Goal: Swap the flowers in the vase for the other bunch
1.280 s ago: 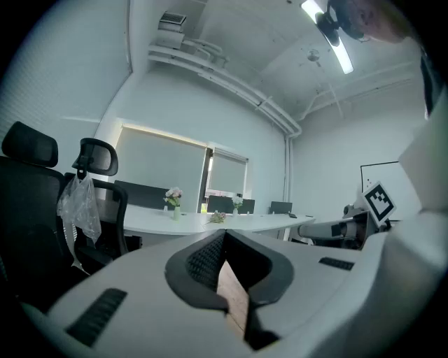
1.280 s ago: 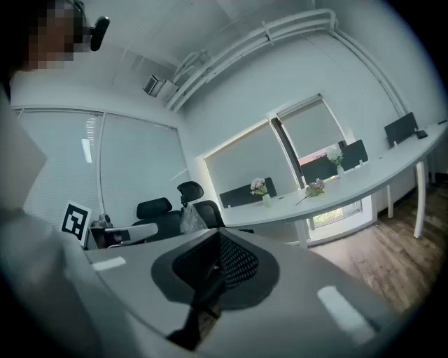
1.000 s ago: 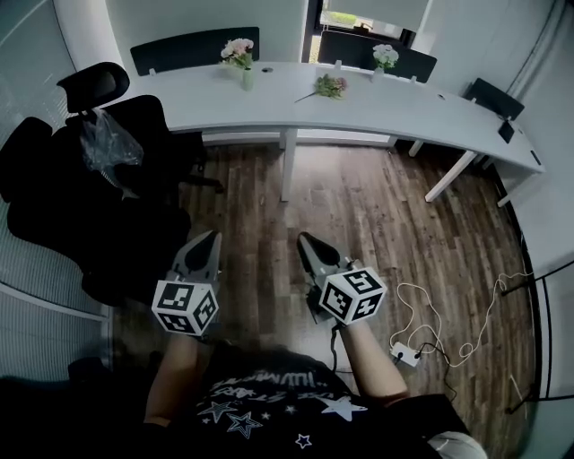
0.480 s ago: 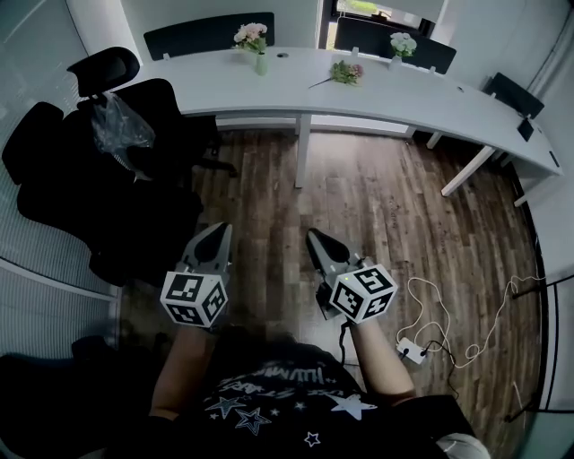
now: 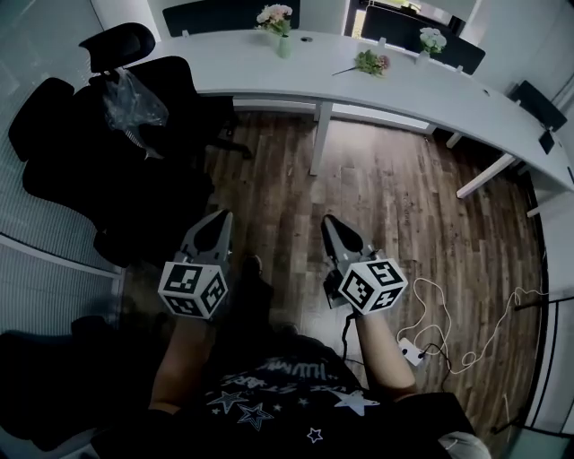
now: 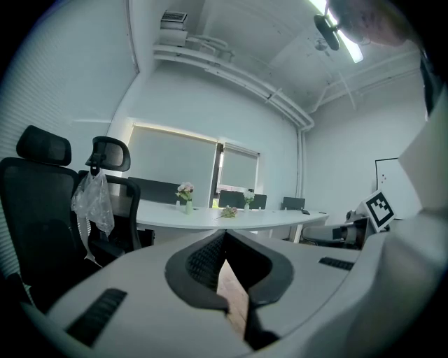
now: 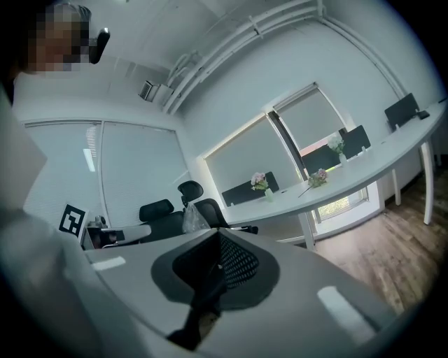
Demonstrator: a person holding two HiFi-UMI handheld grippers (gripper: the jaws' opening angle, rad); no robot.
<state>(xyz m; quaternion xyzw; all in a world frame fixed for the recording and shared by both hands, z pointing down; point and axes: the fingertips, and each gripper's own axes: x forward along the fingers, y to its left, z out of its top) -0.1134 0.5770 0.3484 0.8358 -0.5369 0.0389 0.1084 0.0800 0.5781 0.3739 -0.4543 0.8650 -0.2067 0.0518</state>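
Note:
A small green vase (image 5: pixel 284 46) with pink flowers (image 5: pixel 273 15) stands far off on the long white table (image 5: pixel 269 76); the left gripper view shows that vase (image 6: pixel 187 206) too, and the right gripper view shows the same vase (image 7: pixel 268 195). A loose bunch (image 5: pixel 369 62) lies on the table to its right, the same bunch (image 6: pixel 228 212) and bunch (image 7: pixel 316 179) in the gripper views. My left gripper (image 5: pixel 221 220) and right gripper (image 5: pixel 329 224) are both shut and empty, held low over the wooden floor, far from the table.
Black office chairs (image 5: pixel 99 134) stand at the left, one with a clear plastic bag (image 5: pixel 133 100) hung on it. A second vase with white flowers (image 5: pixel 432 40) stands further right on the table. A white cable and adapter (image 5: pixel 413 351) lie on the floor at right.
The table and flowers have shifted up and right in the head view as the head tilted down. Both grippers stay shut, and the right one sits slightly lower in view.

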